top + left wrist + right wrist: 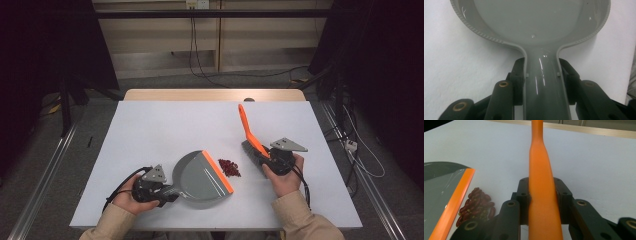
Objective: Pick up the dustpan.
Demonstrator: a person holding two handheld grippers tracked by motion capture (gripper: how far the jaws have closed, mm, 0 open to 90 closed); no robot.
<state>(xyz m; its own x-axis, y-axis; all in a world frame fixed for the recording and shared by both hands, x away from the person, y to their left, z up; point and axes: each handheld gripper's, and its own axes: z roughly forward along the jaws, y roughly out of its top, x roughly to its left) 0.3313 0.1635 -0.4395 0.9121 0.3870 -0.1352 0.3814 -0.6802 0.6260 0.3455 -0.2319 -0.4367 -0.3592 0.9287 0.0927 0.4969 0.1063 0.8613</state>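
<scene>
Setting: lab-type recording bay, not a home. White-topped counter (165, 125) stands alone on a grey floor (75, 165). Black curtains (45, 45) hang at both sides. Metal rails (42, 175) run along the floor beside the counter. Loose cables (197, 55) drop from a wall outlet (196, 4) across pale panelling (160, 35).
</scene>
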